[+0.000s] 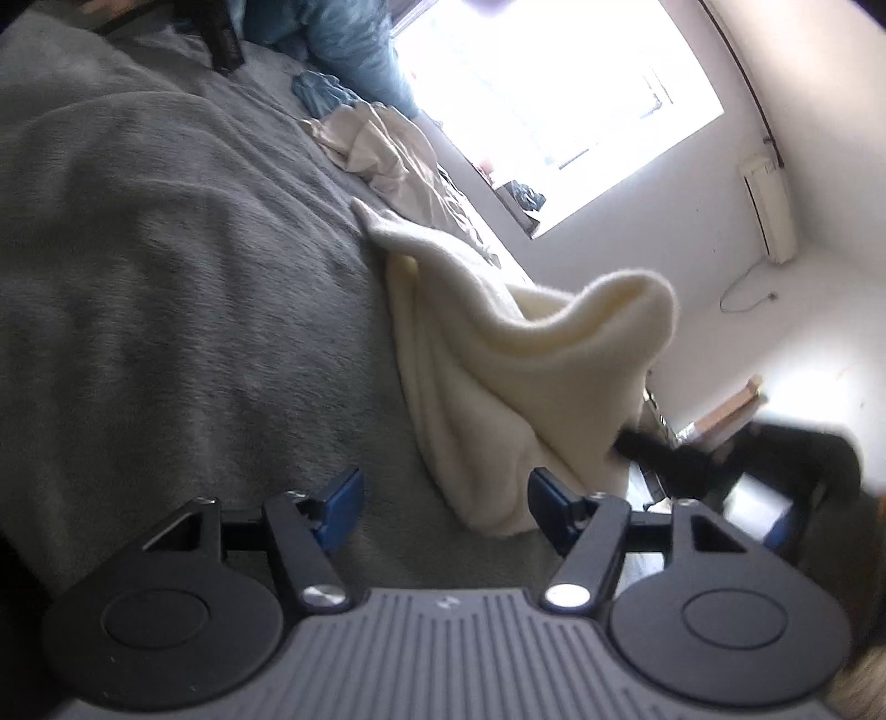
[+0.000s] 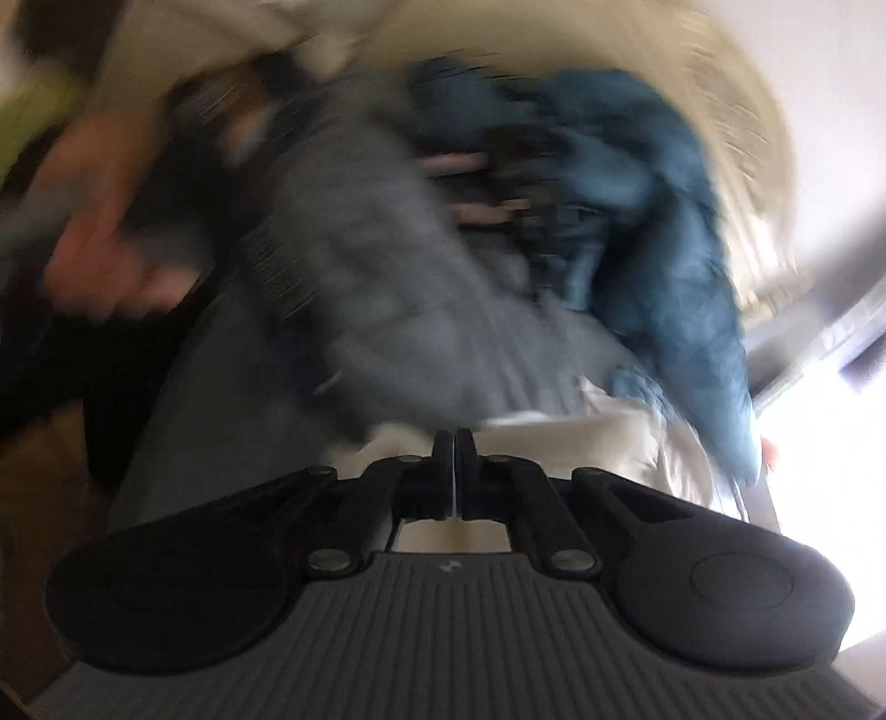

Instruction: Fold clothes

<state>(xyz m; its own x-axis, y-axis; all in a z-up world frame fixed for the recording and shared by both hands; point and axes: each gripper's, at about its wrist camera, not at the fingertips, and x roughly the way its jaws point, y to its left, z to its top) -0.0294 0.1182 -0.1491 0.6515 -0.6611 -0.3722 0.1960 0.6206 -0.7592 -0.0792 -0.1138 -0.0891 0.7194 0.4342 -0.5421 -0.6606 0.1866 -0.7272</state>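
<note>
Left wrist view: sharp, window (image 1: 554, 83) glare overexposed at 1 o'clock, fisheye bending at edges. Right wrist view: heavy motion blur throughout.

grey bedspread (image 1: 166, 266) — bright window (image 1: 554, 83) | wall heater (image 1: 769, 210) — cord below

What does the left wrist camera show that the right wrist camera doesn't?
Only the left wrist view shows the cream fleece garment draped on the grey plush blanket, the bright window, and the open left gripper with nothing between its blue pads.

Only the right wrist view, badly blurred, shows the right gripper with jaws together and a heap of grey cloth.

Both show the blue fuzzy garment and pale crumpled cloth.
</note>
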